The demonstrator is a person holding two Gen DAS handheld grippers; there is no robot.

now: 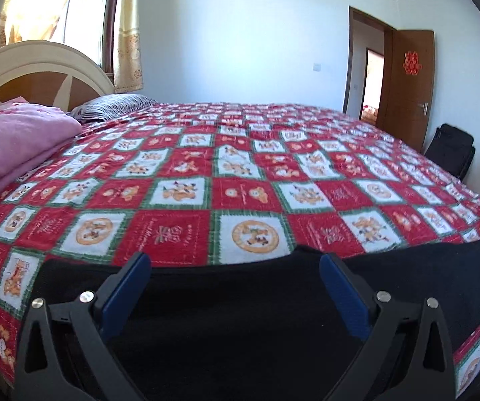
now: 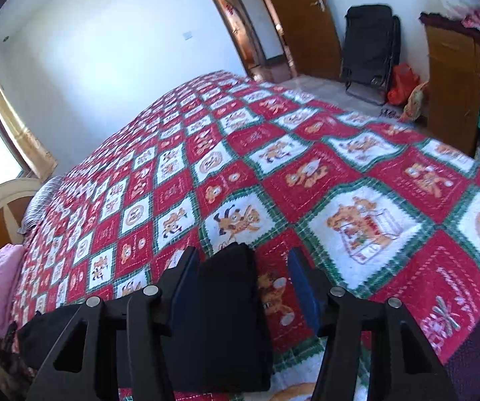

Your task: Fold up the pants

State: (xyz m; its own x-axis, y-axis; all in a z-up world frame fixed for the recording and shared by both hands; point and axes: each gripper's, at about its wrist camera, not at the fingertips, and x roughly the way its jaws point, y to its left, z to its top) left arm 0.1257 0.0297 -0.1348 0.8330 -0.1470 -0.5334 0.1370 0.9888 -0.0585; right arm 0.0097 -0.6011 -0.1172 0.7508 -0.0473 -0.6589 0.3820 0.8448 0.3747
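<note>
Black pants (image 1: 233, 307) lie flat along the near edge of the bed (image 1: 240, 180), their long axis running left to right across the left wrist view. The far edge of the cloth passes just under the tips of the left gripper (image 1: 235, 275), whose jaws are spread wide with the fabric below and between them — over the garment, not pinching it. In the right wrist view one narrow end of the pants (image 2: 230, 314) runs up between the fingers of the right gripper (image 2: 243, 277), lying against the left pad while the right pad stands apart over bare quilt; these jaws too are spread, with nothing held. A further bulge of black cloth shows low at the left of that view.

The governing relation: each gripper already sits at the garment, the left over its broad middle, the right at an end, so a grasp would likely need closing rather than reaching. A fold would probably carry that end along the long axis.

The bed carries a red, white and green checked quilt (image 2: 357, 200), soft and slightly wrinkled. A pink blanket (image 1: 16, 147) and a striped pillow (image 1: 116, 105) lie by the headboard (image 1: 36, 77). Beyond — a curtained window (image 1: 83, 10), an open wooden door (image 1: 407, 87), a black folding chair (image 2: 370, 50) and a wooden cabinet (image 2: 454, 77).
</note>
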